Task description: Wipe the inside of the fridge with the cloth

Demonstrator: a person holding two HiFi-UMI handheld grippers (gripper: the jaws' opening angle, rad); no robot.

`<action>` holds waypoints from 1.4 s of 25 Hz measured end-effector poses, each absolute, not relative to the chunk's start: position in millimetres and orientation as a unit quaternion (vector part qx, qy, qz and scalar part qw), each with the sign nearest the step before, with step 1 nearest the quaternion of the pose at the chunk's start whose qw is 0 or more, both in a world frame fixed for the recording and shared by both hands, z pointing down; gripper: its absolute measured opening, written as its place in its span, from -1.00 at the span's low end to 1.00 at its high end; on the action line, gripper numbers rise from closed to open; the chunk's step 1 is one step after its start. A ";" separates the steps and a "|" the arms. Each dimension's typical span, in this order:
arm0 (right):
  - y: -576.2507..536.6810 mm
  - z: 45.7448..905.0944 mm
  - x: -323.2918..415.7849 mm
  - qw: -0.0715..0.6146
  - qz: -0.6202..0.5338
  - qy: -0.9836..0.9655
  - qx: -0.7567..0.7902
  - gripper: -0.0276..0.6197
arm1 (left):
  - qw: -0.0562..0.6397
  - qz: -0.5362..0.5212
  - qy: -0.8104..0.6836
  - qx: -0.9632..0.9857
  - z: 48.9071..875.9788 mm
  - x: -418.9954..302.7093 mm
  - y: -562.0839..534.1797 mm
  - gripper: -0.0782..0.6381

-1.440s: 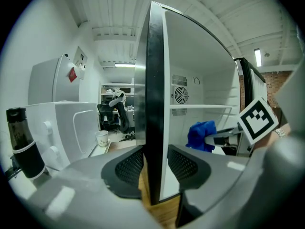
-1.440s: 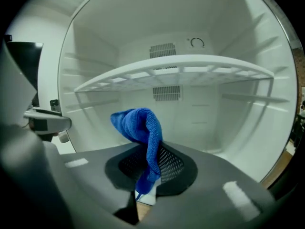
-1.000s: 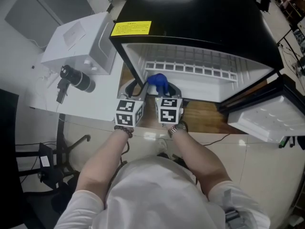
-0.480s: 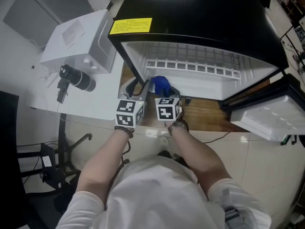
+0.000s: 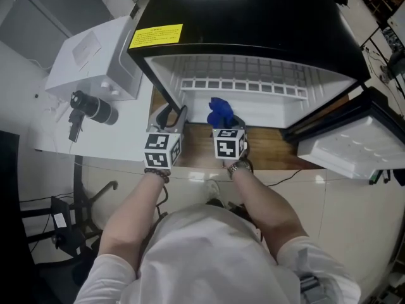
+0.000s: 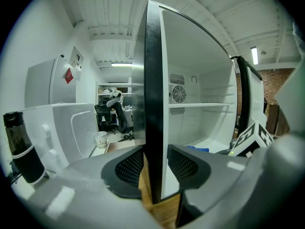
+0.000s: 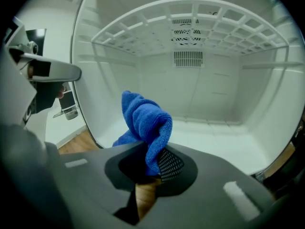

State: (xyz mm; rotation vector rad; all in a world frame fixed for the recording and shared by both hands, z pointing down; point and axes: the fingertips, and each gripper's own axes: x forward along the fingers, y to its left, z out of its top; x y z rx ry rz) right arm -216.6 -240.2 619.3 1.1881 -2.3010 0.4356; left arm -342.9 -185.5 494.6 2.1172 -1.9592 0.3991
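Note:
The black fridge (image 5: 253, 18) stands open, its white inside bare under a wire shelf (image 7: 190, 27). My right gripper (image 5: 223, 125) is shut on a bunched blue cloth (image 5: 219, 109) at the front of the opening. In the right gripper view the cloth (image 7: 145, 120) rises out of the jaws above the white fridge floor (image 7: 214, 140), apart from it. My left gripper (image 5: 172, 116) is shut on the front edge of the fridge's left side wall (image 6: 152, 80), one jaw on each side of it.
The fridge door (image 5: 354, 147) hangs open at the right. Left of the fridge sits a white appliance (image 5: 95, 56) with a black bottle (image 5: 92, 108) in front of it. A wooden surface (image 5: 272, 151) shows below the opening. A paper cup (image 6: 100, 139) stands farther back.
My right gripper has carried the blue cloth rightward along the fridge opening and a little deeper into it. The left gripper stays clamped on the side wall.

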 end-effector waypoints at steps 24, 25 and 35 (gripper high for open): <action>-283.2 617.6 -54.5 0.254 0.200 -0.754 0.571 -0.78 | 0.118 0.123 -0.679 0.714 491.7 -343.8 -182.1 -0.38; -283.8 618.8 -47.8 0.256 0.204 -0.747 0.579 -0.78 | 0.119 0.123 -0.679 0.714 491.8 -343.7 -182.2 -0.38; -285.7 622.0 -7.1 0.261 0.230 -0.697 0.627 -0.78 | 0.128 0.117 -0.674 0.718 497.6 -340.5 -174.6 -0.34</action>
